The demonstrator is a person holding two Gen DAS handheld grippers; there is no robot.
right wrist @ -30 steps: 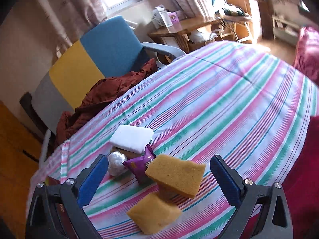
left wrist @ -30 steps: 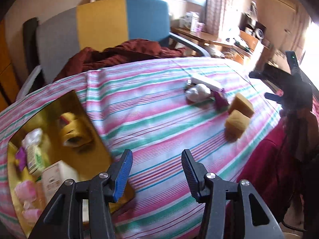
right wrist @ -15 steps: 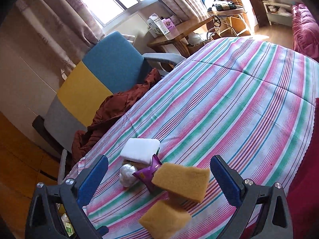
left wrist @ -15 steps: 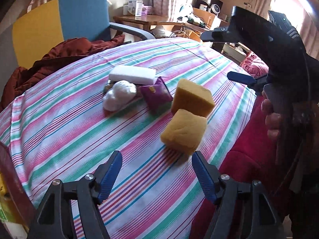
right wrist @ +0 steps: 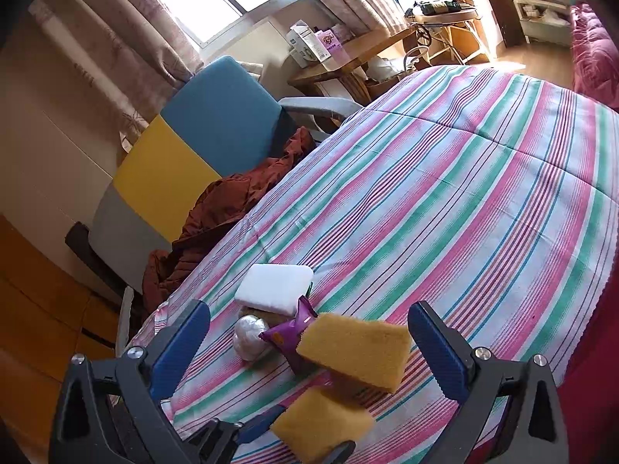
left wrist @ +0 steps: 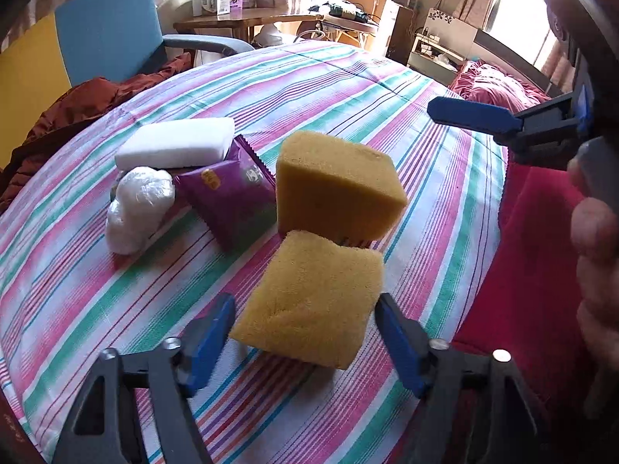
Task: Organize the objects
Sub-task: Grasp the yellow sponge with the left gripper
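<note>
Left gripper [left wrist: 305, 334] gapes wide around the near yellow sponge [left wrist: 313, 301], having swung over from the tray; right gripper [right wrist: 309, 346] hovers open.

two mustard-yellow sponges [left wrist: 336, 189], purple snack packet [left wrist: 228, 197], white foam block [left wrist: 174, 145], tablecloth [left wrist: 348, 89] striped pink, green and white, blue gripper pads [left wrist: 209, 332]

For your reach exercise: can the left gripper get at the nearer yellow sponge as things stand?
Probably yes: the left gripper is open, its fingers flanking the nearer yellow sponge, nothing between them.

Bright window [right wrist: 216, 4] daylight, perhaps blown-out; fisheye-warped edges.
</note>
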